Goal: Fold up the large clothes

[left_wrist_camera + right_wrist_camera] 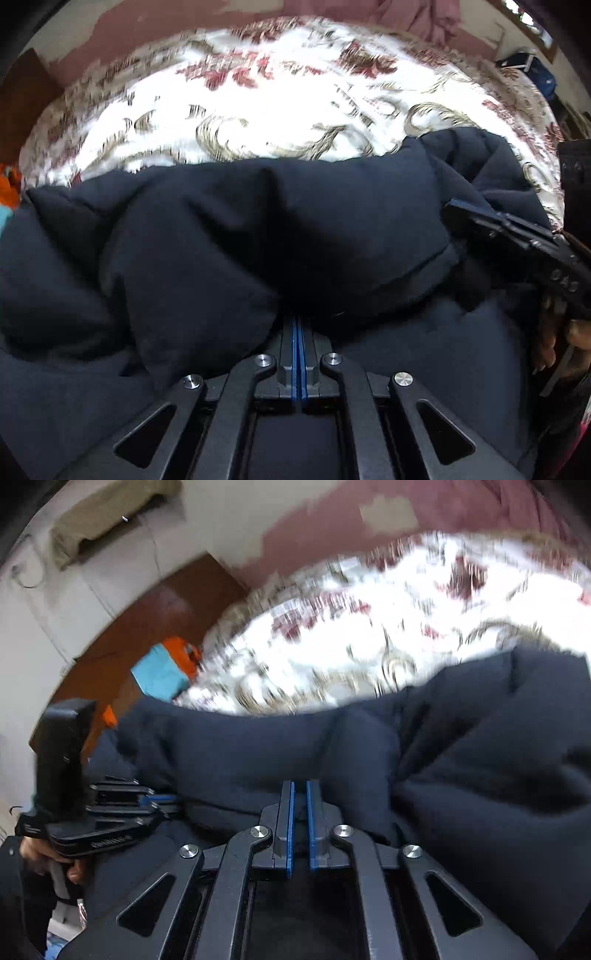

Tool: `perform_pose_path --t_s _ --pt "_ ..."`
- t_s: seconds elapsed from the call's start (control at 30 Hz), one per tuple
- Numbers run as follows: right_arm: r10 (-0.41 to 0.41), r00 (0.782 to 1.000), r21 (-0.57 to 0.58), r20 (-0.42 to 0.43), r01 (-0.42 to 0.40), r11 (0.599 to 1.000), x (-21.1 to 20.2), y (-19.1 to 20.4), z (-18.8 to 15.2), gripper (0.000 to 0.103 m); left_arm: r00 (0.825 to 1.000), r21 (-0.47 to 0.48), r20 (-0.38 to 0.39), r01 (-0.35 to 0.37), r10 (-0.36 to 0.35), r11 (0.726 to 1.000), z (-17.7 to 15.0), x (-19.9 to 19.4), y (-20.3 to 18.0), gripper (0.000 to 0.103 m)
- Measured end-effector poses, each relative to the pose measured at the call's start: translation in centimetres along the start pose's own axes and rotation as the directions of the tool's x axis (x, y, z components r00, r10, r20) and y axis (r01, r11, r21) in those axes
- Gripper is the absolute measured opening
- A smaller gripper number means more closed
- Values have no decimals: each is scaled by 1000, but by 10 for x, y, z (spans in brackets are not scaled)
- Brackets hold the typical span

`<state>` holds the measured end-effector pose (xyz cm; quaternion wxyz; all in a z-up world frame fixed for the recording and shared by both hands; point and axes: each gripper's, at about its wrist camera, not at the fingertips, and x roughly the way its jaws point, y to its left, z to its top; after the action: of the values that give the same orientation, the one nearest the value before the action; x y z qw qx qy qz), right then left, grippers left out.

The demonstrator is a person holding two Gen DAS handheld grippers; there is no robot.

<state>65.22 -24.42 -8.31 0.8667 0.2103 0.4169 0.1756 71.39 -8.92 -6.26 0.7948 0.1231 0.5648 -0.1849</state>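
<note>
Beyond both tongs spreads a floral bedspread [280, 107], with a bulky dark navy garment [229, 236] heaped on its near side, right under and around the fingertips. Left tongs [298, 325] point steeply down, blue pads together with the tips buried in the navy folds. Right tongs [300, 790] have narrow jaws, a slim gap between the pads, tips against the same cloth; whether they pinch fabric cannot be told
</note>
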Motion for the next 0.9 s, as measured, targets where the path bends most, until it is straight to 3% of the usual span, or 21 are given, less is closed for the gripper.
perform_pose_path --t_s 0.1,0.17,0.37,0.43,0.57,0.73,0.77,0.83,0.9 --pt "-59 997 -59 -48 56 997 23 10 -3 1 1000 -25 -23 -3 2 1000 3 9 3 4" --pt "-60 996 -60 -71 56 997 39 8 -2 0 1000 -19 4 8 -7 1000 1 9 3 4" --pt "-43 997 -43 -58 40 998 41 4 -2 0 990 132 137 0 -18 991 -20 -17 -19 3" --pt "-39 998 -40 -52 37 998 38 3 -2 0 982 164 172 45 -73 985 -30 -32 -23 3" --pt "-41 999 -35 -36 39 999 32 4 -3 0 955 187 245 120 -165 975 -41 -58 -29 4" --pt "-43 999 -31 -27 42 999 23 1 -8 0 905 155 356 189 -233 970 -33 -79 -33 4" --pt "-41 999 -27 -26 40 999 22 0 -7 0 902 138 370 184 -223 973 -29 -80 -33 4" --pt "-30 999 -12 -24 30 999 17 -3 -8 0 932 72 347 83 -103 994 -14 -70 -34 4" --pt "-14 1000 2 -13 14 1000 12 -3 -7 1 968 -28 246 -53 58 998 1 -48 -27 4"
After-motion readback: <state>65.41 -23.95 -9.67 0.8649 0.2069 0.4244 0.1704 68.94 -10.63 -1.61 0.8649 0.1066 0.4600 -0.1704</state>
